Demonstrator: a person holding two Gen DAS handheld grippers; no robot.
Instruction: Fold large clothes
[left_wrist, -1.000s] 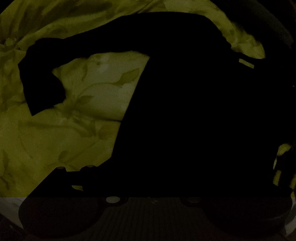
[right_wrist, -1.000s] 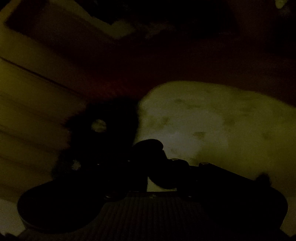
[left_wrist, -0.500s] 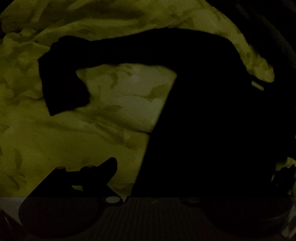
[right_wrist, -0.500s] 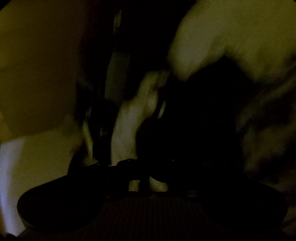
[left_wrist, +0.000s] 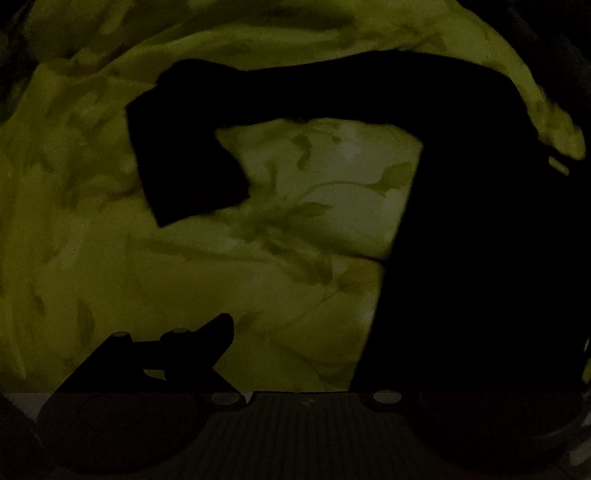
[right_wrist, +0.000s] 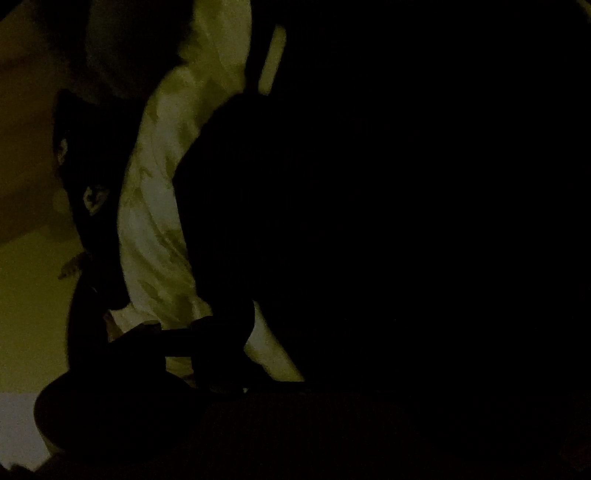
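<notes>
Left wrist view first, and it is very dim: the left gripper (left_wrist: 332, 354) shows one dark finger (left_wrist: 207, 339) in silhouette at lower left, pointing up and to the right over the bedding. Its partner on the right is lost against black cloth, so whether this pair is spread or pinching anything cannot be told. Out from there, the dark garment (left_wrist: 472, 240) fills the right half of the frame, a long-sleeved piece lying flat. One sleeve (left_wrist: 295, 88) runs from upper right across the top toward the left, then bends down, its cuff end (left_wrist: 188, 177) resting left of centre. Beneath it all lies a yellow-green bedspread (left_wrist: 110, 258) with a leaf pattern, rumpled along the top.

Over to the right wrist view, darker again. The right gripper (right_wrist: 207, 354) is only a murky shape at lower left, and its fingers cannot be read as apart or together. Dark garment (right_wrist: 406, 221) blankets the whole right side of the frame, very near the lens. A pale strip of patterned bedspread (right_wrist: 159, 229) climbs from lower centre to the top, with more dark, blurred shapes left of it.
</notes>
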